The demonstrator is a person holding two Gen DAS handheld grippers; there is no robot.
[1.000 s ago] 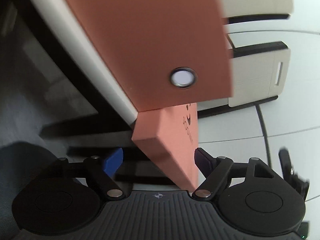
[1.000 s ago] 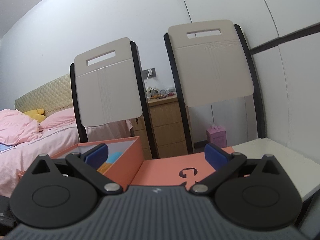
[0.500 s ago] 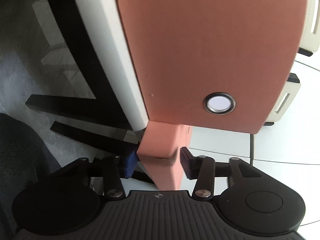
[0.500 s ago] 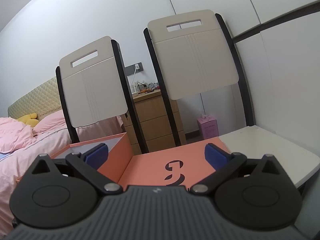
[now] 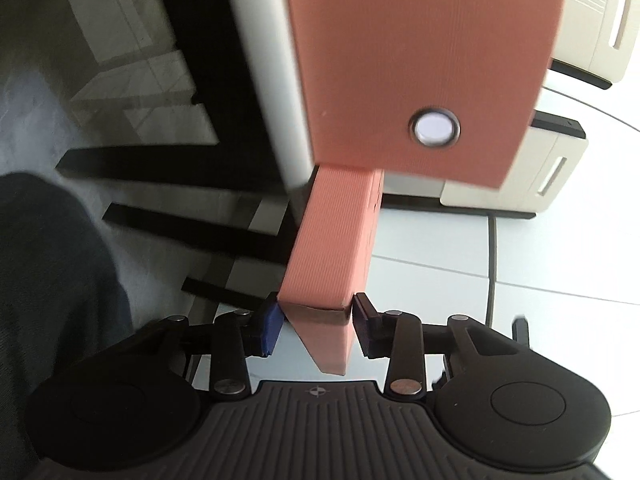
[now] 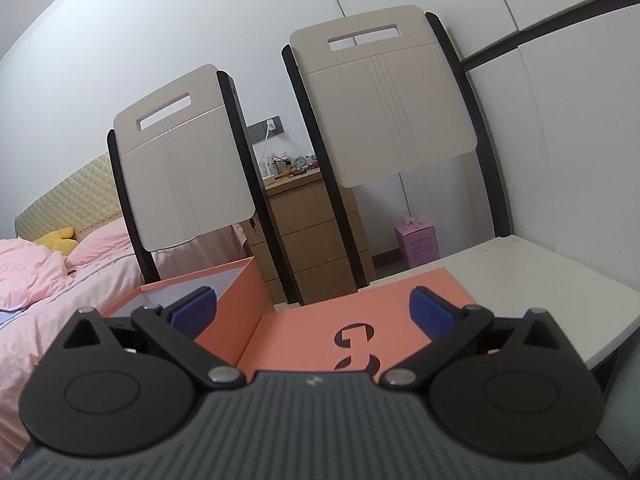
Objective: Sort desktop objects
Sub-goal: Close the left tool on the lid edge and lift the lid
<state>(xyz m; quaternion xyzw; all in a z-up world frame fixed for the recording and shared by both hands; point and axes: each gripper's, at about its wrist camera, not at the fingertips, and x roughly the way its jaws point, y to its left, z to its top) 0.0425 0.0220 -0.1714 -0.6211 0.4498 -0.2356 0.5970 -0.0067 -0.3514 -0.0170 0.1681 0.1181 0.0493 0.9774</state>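
left gripper (image 5: 316, 324) jaws pinching the salmon lid (image 5: 336, 248) edge; right gripper (image 6: 312, 312) jaws spread, empty

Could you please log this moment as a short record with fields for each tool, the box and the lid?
left tool: shut on the lid's corner
right tool: open, holding nothing
box: orange, open, on the white table
lid: orange, dark logo, beside the box
background: two chairs, bed

Soft, even daylight; strong fisheye bending at edges. Around the salmon box (image 5: 416, 60), the left view blurs; right view sharp.
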